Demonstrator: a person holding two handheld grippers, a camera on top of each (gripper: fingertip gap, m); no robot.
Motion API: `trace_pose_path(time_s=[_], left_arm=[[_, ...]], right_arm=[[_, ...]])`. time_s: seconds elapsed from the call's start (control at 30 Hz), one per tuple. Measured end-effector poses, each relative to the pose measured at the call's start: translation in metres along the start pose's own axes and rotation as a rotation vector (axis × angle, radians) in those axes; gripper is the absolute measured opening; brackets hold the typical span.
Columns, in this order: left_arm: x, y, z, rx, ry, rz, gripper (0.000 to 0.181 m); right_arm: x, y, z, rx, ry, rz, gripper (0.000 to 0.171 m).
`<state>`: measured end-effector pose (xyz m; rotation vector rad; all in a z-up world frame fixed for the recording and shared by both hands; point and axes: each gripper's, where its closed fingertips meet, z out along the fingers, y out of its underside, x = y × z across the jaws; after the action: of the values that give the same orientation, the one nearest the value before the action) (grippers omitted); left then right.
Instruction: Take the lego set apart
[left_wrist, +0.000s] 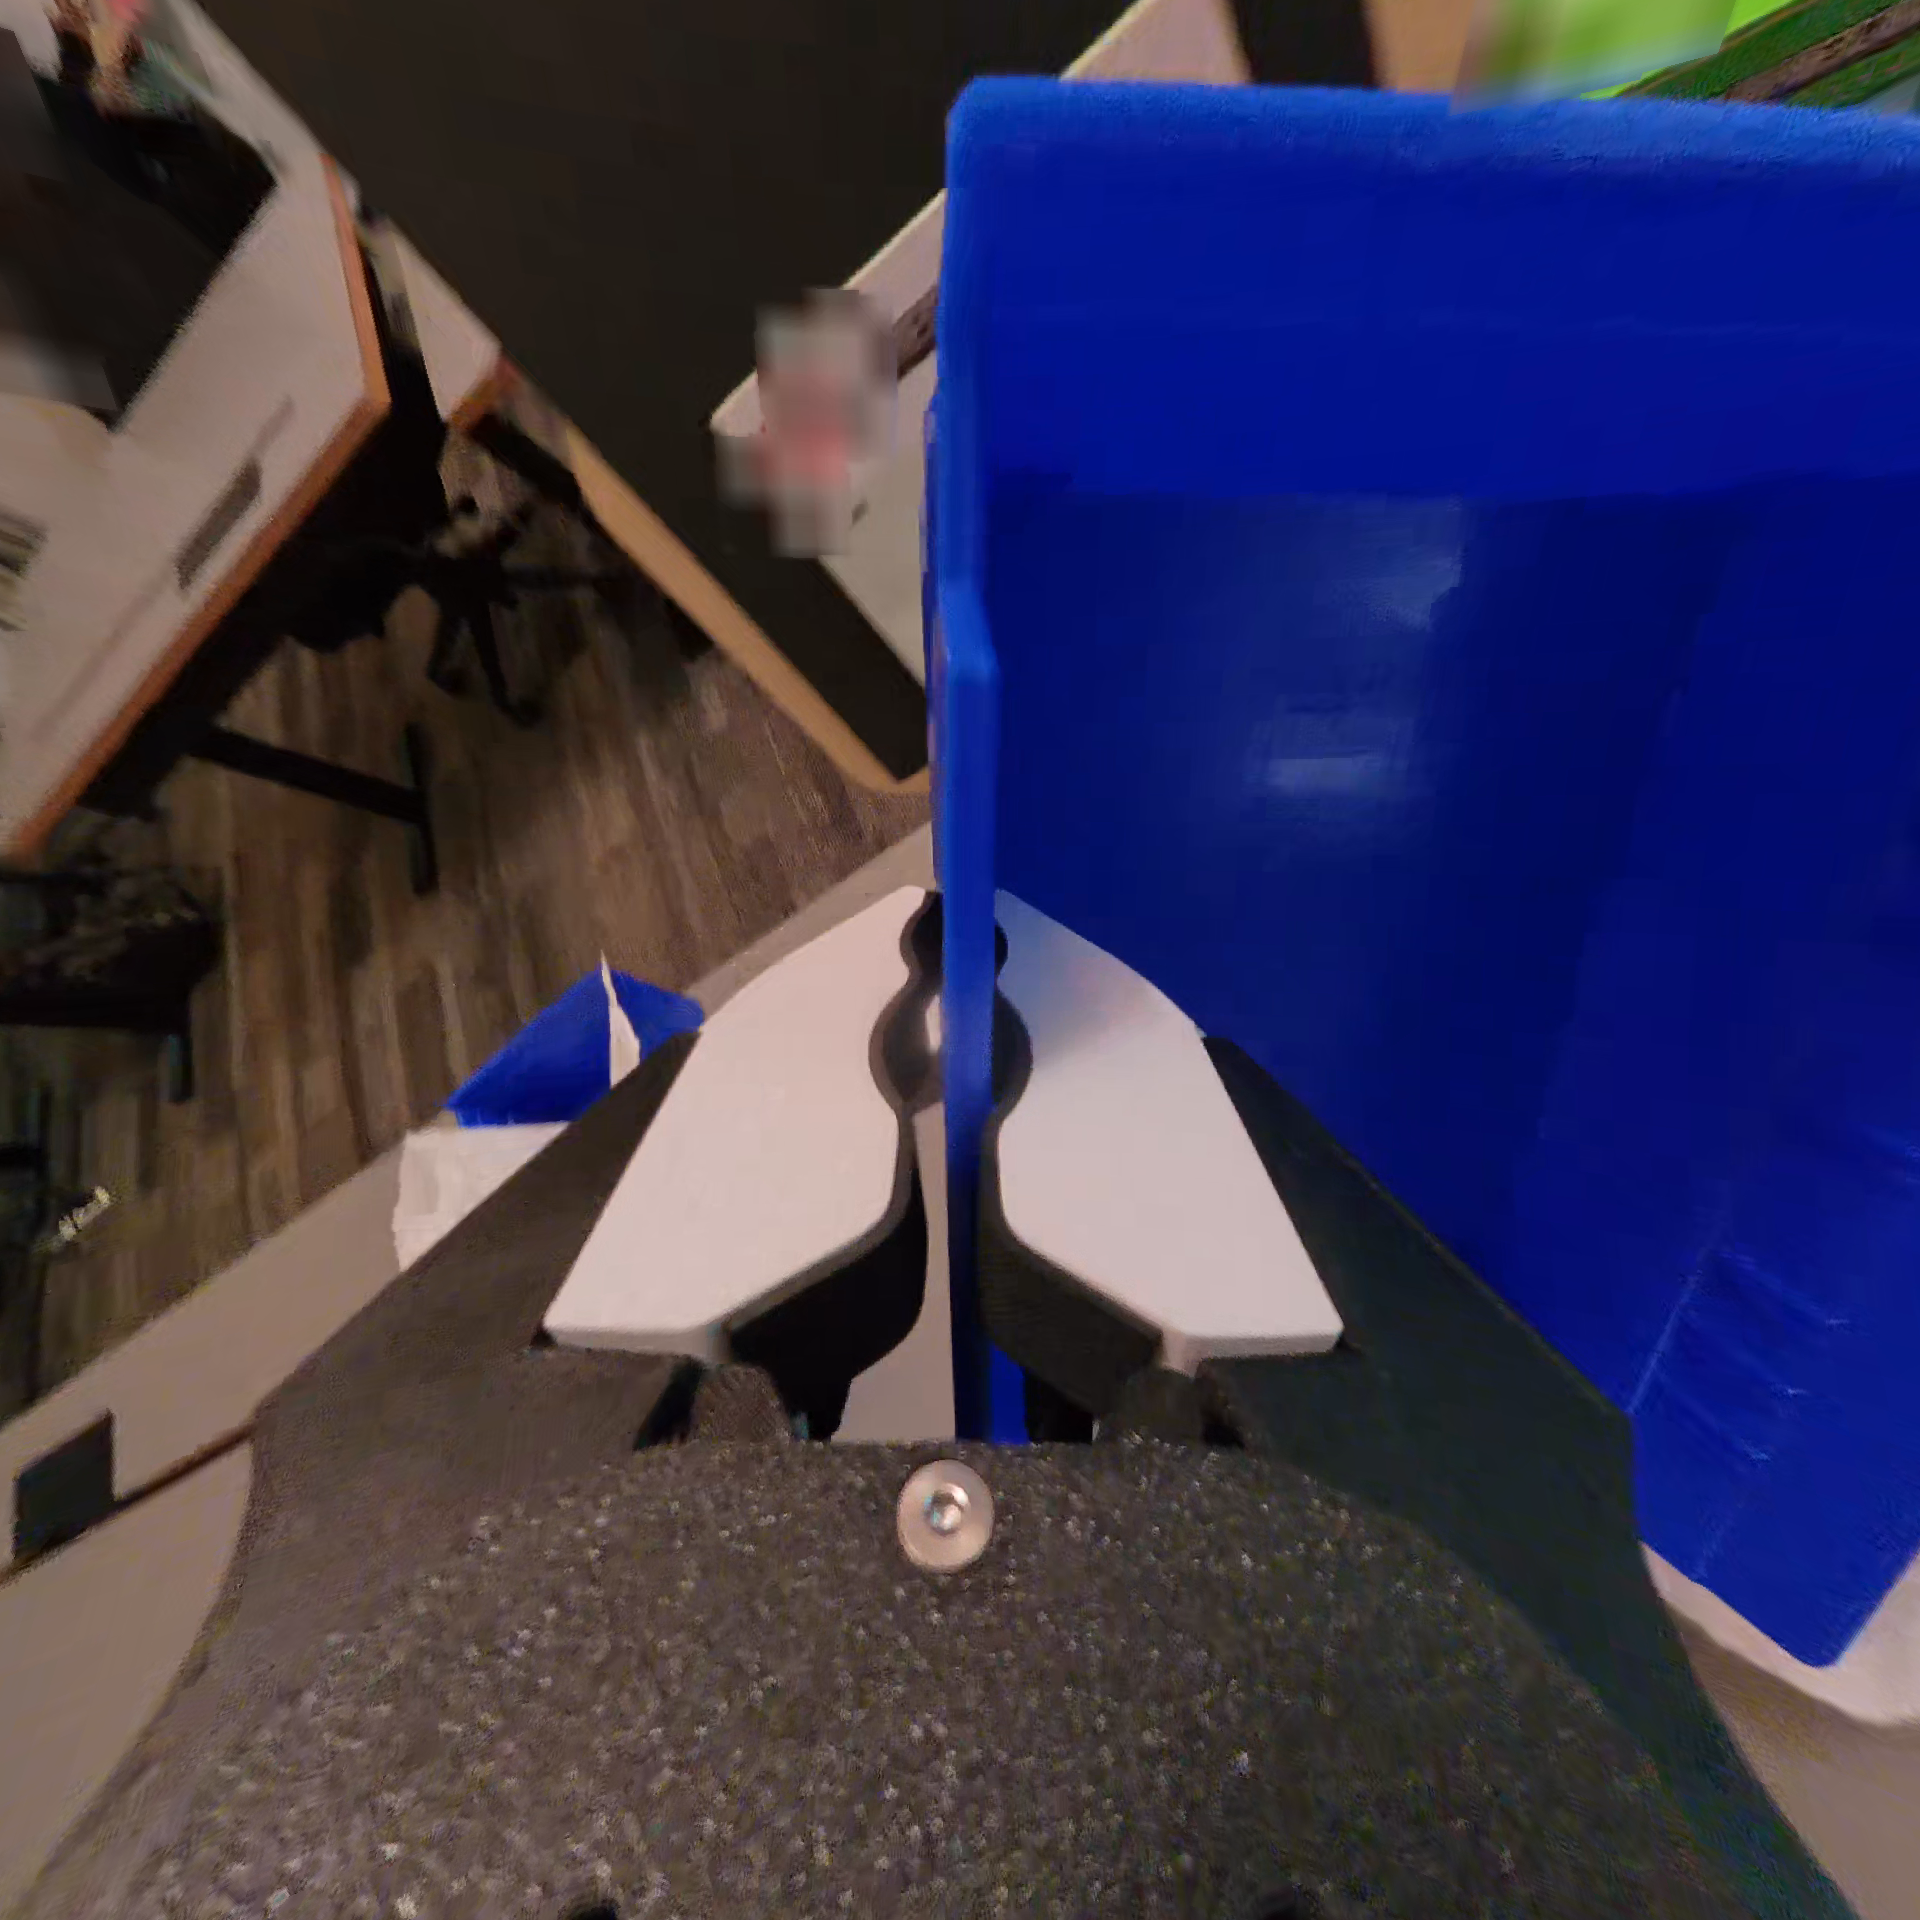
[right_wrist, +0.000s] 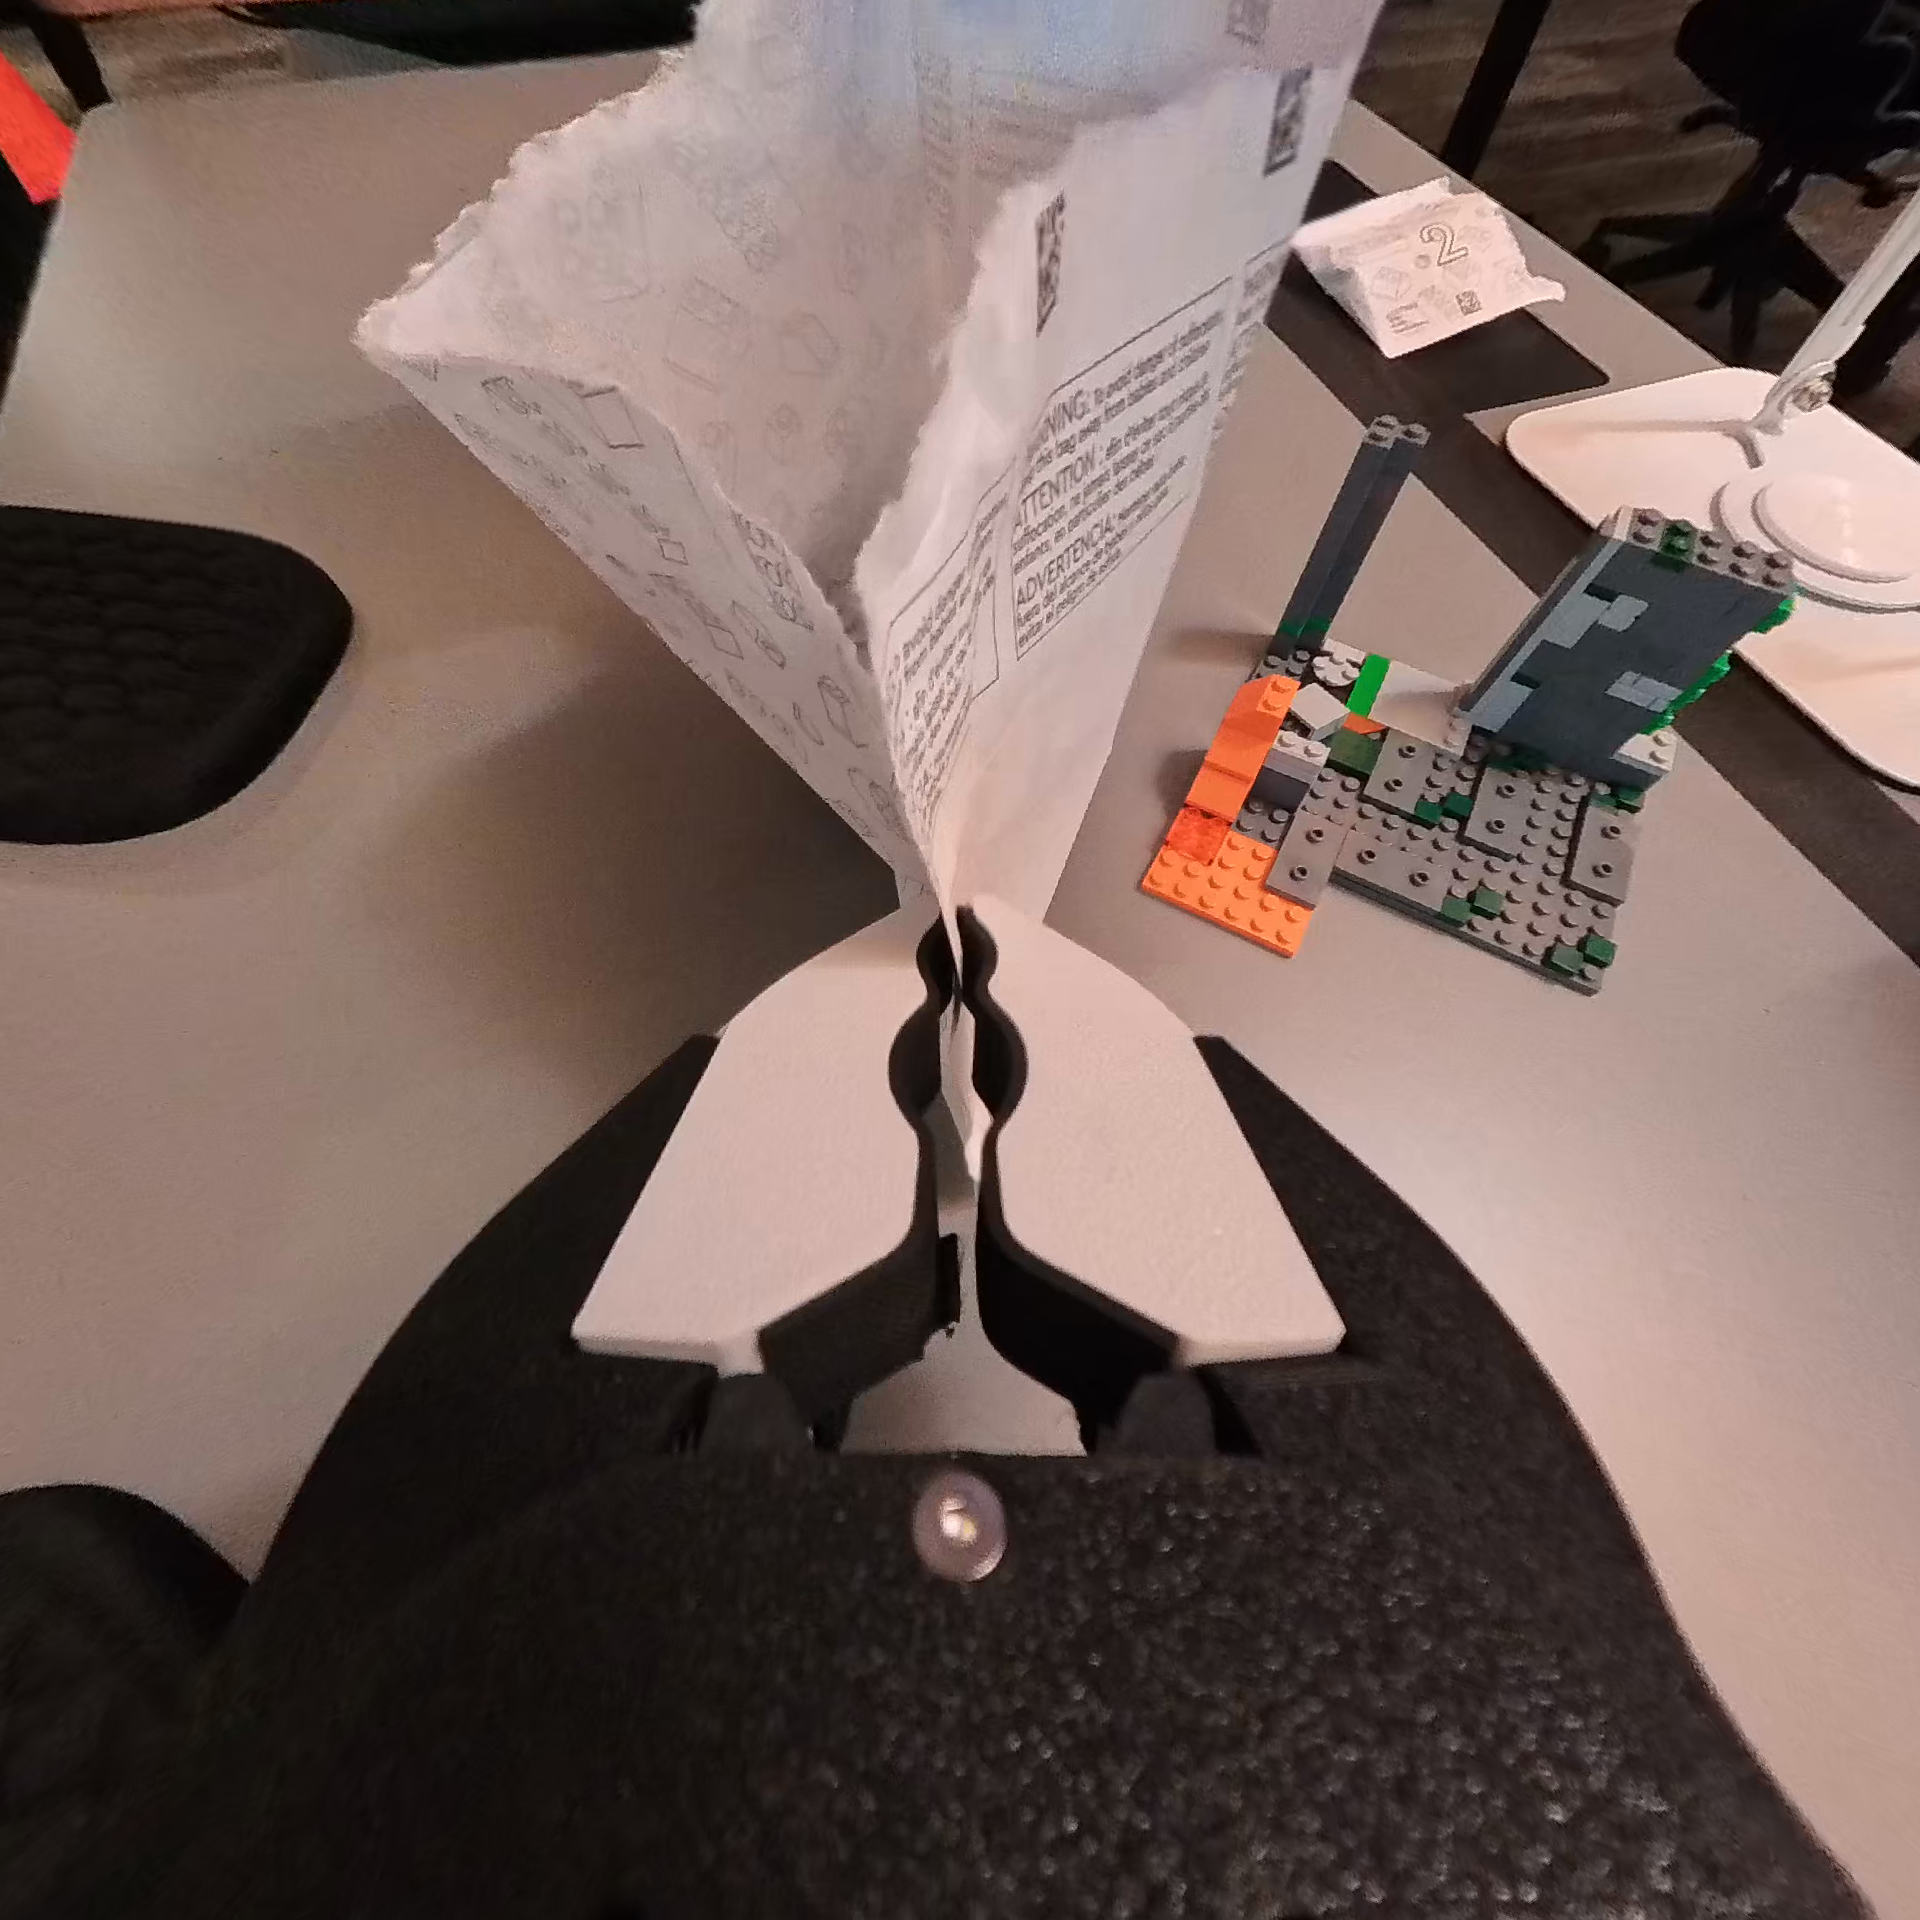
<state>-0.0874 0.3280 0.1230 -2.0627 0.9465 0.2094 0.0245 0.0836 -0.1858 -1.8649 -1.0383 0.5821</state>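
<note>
The left gripper (left_wrist: 966, 1023) is clamped on the thin wall of a blue bin (left_wrist: 1403, 727), and its two white fingers (left_wrist: 769, 1143) press this wall from both sides. The bin fills the right half of the left wrist view and appears tilted. Beyond it, other desks (left_wrist: 208, 499) and a dark wooden floor (left_wrist: 582, 831) are visible, all blurred.

The right gripper (right_wrist: 961, 997) is closed tightly on the bottom corner of a white paper bag (right_wrist: 831, 416). The bag stands up from the fingers, and its upper edge is torn open.

Farther on the right, the lego set (right_wrist: 1455, 769) sits on the grey table (right_wrist: 520, 831), well apart from both grippers. It has an orange and grey base, a grey wall and a thin dark pillar. Behind it lie a second small paper bag (right_wrist: 1423, 265) and the white base of a lamp (right_wrist: 1766, 520).
</note>
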Motion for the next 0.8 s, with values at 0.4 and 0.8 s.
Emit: trace_pose_path(time_s=[0.4,0.8], left_arm=[[-0.096,0.188,0.006,-0.329,0.105,-0.268,0.006],[-0.127,0.423,-0.001,-0.486,0.167,-0.649,0.005]], right_arm=[[-0.005,0.010,-0.011,-0.008,-0.055,-0.006,0.000],[-0.002,0.013,-0.017,-0.005,-0.054,0.014,0.000]])
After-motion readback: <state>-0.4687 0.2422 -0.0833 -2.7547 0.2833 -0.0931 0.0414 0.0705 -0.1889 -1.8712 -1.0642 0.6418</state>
